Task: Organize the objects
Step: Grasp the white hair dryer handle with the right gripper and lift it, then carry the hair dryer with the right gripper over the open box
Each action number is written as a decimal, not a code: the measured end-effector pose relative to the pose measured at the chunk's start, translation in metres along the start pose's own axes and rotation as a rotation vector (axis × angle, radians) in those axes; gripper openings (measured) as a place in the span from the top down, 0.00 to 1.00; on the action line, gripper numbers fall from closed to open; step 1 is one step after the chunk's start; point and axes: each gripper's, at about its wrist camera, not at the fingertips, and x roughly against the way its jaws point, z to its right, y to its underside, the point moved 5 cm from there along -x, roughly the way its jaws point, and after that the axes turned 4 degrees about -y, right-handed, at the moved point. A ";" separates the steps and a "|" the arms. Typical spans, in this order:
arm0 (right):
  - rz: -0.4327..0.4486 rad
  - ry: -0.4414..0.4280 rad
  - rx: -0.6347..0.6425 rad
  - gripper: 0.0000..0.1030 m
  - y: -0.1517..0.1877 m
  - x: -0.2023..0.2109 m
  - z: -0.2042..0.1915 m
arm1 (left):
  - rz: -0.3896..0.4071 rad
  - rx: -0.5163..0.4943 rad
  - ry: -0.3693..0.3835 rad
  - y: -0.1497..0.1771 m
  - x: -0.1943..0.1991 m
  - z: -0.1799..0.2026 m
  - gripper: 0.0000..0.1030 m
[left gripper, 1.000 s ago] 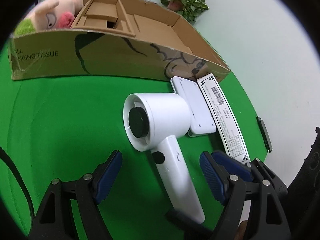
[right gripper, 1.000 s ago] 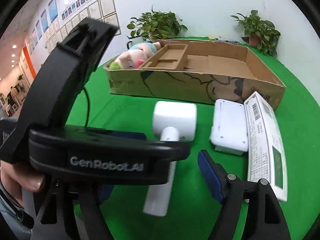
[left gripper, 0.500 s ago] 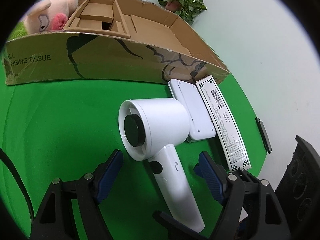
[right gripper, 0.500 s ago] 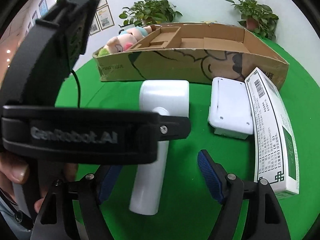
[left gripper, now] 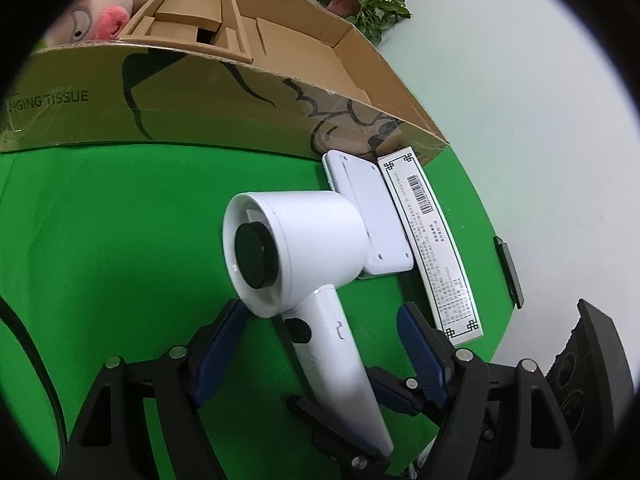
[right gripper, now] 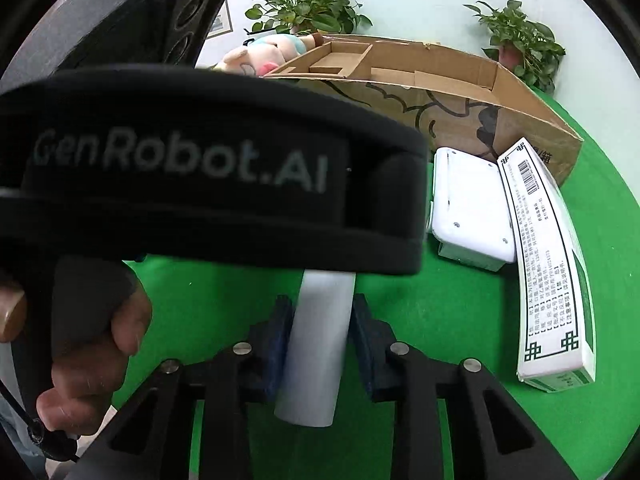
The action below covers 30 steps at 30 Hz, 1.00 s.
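Two grippers are on my screens, both aimed at the white hair dryer (left gripper: 304,264) lying on the green table (left gripper: 112,220). It has a short fat barrel with a round black cap set in the near end, and a long smooth handle carrying a dark oval button and a small grey mark. My left gripper (left gripper: 320,344) straddles the top of the handle just below the barrel; its jaws are closing but the blue pads (left gripper: 218,346) stand clear of the plastic on both sides. My right gripper (right gripper: 322,344) is further down the handle, also closing, and there the blue pads look pressed against the white shaft on either side. The left gripper's black body fills much of the right wrist view, with a hand (right gripper: 92,344) wrapped around its grip. Just beyond the dryer's barrel lies a flat white device (right gripper: 470,216), and beside that, touching it, a long white carton (right gripper: 548,272) with green borders and a barcode. Behind them sits an open cardboard box (left gripper: 248,92) holding a cardboard insert, with a pink plush pig (left gripper: 104,16) at its far left end.
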 end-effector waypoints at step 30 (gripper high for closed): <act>-0.001 0.057 -0.030 0.72 -0.019 0.024 -0.010 | -0.026 0.014 -0.041 0.004 0.012 0.001 0.57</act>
